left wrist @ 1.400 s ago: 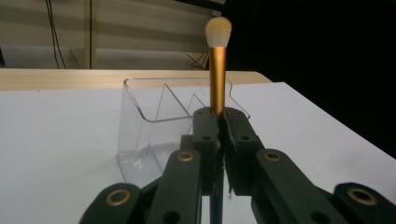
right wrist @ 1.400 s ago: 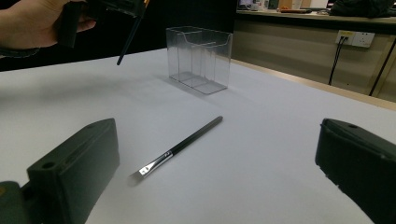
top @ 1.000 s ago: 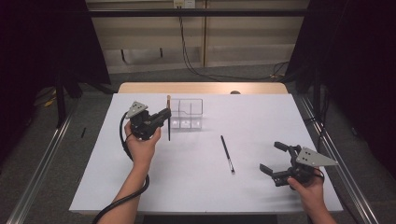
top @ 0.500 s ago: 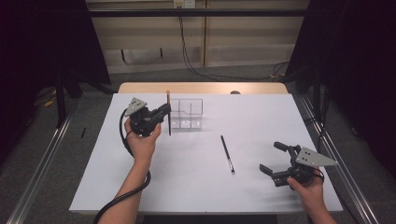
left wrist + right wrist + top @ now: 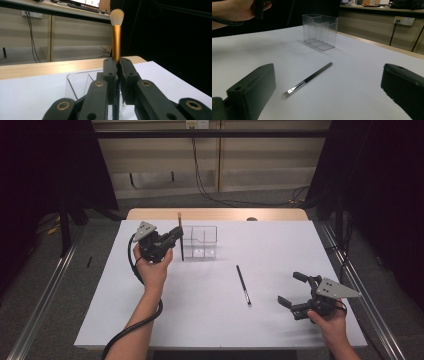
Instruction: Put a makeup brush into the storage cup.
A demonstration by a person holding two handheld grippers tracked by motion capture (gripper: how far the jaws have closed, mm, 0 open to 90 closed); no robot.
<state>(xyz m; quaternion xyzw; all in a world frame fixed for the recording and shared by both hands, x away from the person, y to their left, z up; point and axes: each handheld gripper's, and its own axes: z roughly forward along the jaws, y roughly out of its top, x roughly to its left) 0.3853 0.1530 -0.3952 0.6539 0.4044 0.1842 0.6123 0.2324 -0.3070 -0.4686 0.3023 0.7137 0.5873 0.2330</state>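
Left gripper (image 5: 176,236) clamps upright brush (image 5: 116,35) beside clear organizer (image 5: 200,241); right gripper (image 5: 296,290) gapes near thin brush (image 5: 243,285).

Black two-jaw left gripper (image 5: 176,236) — brass screws, grey three-cornered plate, trailing black cable.

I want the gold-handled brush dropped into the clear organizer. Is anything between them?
Nothing visible. The left tongs hold the brush upright just left of the organizer, whose compartments look empty.
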